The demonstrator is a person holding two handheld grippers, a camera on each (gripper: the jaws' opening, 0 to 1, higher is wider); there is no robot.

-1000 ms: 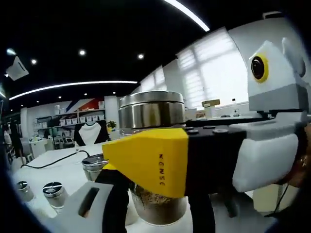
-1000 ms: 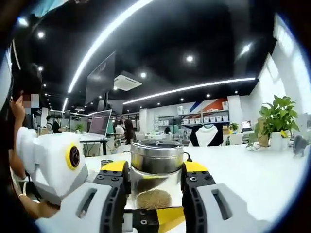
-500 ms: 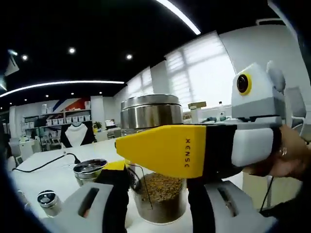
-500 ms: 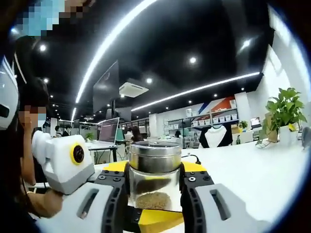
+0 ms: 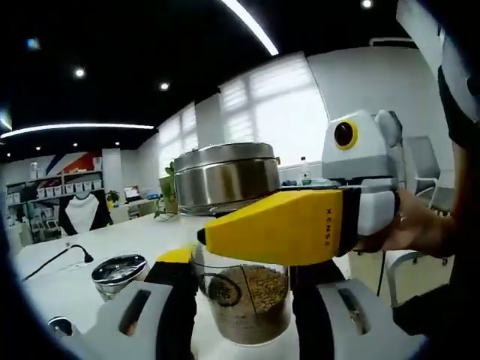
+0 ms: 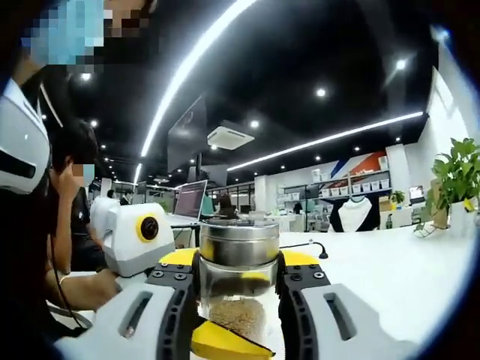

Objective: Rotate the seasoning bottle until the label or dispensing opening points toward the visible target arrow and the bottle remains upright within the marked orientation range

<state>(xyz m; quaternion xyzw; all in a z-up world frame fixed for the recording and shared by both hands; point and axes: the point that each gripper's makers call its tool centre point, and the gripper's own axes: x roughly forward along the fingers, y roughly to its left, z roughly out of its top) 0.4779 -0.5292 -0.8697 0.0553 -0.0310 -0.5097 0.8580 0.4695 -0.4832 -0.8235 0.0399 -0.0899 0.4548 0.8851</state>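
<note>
the clear glass seasoning bottle with a brushed steel lid (image 6: 240, 281), part filled with brown granules, stands upright on the white counter (image 6: 405, 277), its long axis vertical. the right gripper (image 6: 238, 289) is clenched on it, one yellow-and-black jaw pressed to each side of the glass just under the lid. in the left gripper view the same bottle (image 5: 238, 247) sits between the left gripper (image 5: 240, 300) jaws; whether they press the glass or only flank it, i cannot tell, because the right gripper's yellow jaw crosses in front.

the risk, as i judge it, is a tip or a slip: a turn with both grippers crowded round the bottle could knock jaw against jaw, lean the bottle out of upright, or let the smooth glass spin inside the grip so the turn falls short.

which way it faces is unclear: a small round mark shows on the glass in the left gripper view, but no dispensing opening can be made out, and i see no target arrow to judge against.

a second, smaller steel-lidded jar (image 5: 118, 271) stands near on the counter.
</note>
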